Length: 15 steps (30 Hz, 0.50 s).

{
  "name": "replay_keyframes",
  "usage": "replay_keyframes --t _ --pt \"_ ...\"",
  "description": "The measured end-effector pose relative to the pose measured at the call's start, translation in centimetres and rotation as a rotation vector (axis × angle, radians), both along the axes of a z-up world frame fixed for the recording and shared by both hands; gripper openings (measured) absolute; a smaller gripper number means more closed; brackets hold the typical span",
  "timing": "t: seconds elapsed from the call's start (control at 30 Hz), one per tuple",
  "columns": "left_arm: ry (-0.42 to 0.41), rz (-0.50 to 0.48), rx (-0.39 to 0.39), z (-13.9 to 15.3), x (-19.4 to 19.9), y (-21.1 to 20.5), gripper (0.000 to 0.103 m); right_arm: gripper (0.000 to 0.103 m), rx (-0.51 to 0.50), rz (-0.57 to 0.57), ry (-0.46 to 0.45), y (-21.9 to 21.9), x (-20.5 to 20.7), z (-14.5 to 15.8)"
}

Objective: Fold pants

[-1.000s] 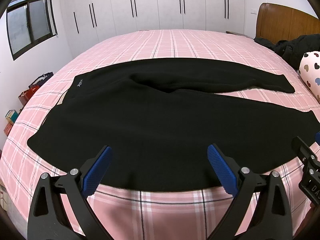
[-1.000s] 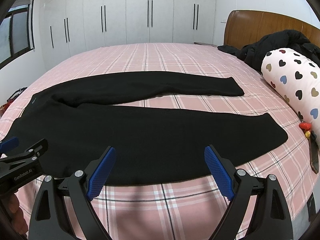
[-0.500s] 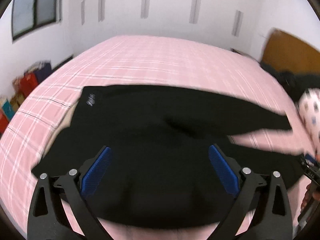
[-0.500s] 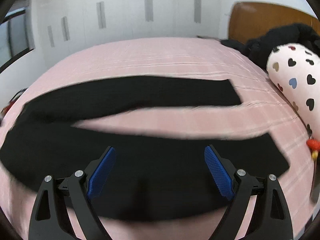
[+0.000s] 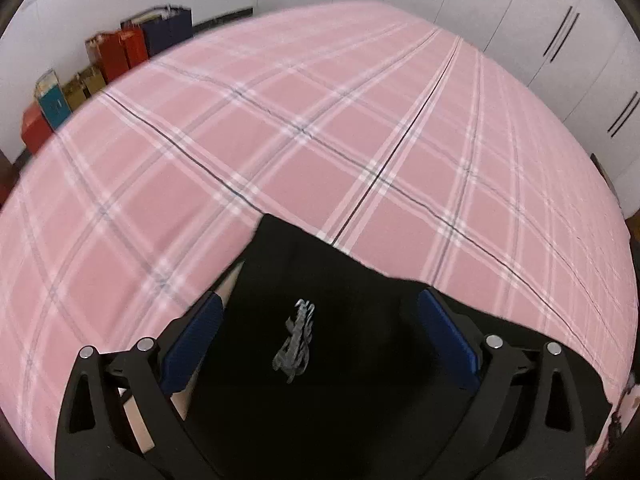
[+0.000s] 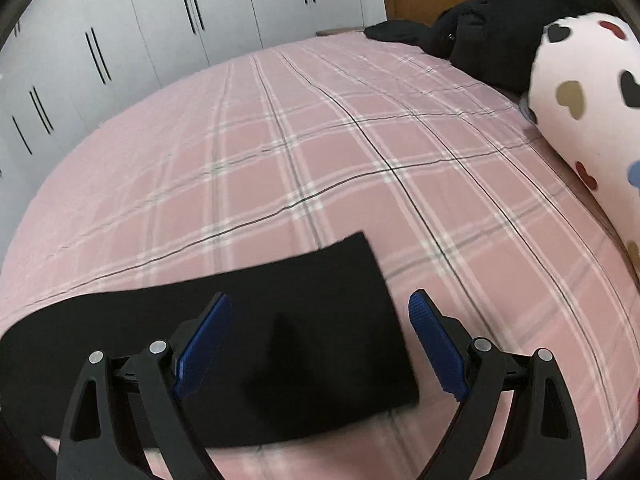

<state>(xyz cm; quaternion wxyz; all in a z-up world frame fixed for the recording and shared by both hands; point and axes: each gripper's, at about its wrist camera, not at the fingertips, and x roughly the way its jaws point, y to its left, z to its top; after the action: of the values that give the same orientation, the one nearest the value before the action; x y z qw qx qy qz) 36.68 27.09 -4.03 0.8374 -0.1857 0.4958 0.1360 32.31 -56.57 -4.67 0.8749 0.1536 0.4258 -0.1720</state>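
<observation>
Black pants lie flat on a pink plaid bed. In the left wrist view their waist corner [image 5: 320, 280] with a small grey logo [image 5: 296, 340] lies between the fingers of my left gripper [image 5: 320, 312], which is open and hovers just above it. In the right wrist view the far leg's cuff end [image 6: 320, 320] lies between the fingers of my right gripper [image 6: 320, 312], open and close above the cloth. Neither gripper holds anything.
The pink plaid bedspread [image 5: 320, 140] stretches beyond both grippers. A heart-print bolster pillow [image 6: 592, 112] and a black jacket [image 6: 480, 28] lie by the wooden headboard on the right. Boxes and bags [image 5: 100, 68] stand on the floor at the left. White wardrobes [image 6: 200, 20] line the far wall.
Both grippers have moved forward over the near leg and down to the far side of the pants. The left is now at the waist corner, the right at the far leg's cuff. Both stay open.
</observation>
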Motion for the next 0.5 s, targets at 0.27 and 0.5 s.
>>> replay_keyframes --t 0.27,0.5 --pt "0.025 0.055 0.086 -2.4 2.6 -1.4 0.080 0.023 -0.057 0.018 0.039 0.0 2.7 -1.8" --pt "-0.057 0.000 0.035 0.8 0.5 -0.6 0.005 0.007 -0.061 0.060 -0.111 1.3 -1.3 1.9"
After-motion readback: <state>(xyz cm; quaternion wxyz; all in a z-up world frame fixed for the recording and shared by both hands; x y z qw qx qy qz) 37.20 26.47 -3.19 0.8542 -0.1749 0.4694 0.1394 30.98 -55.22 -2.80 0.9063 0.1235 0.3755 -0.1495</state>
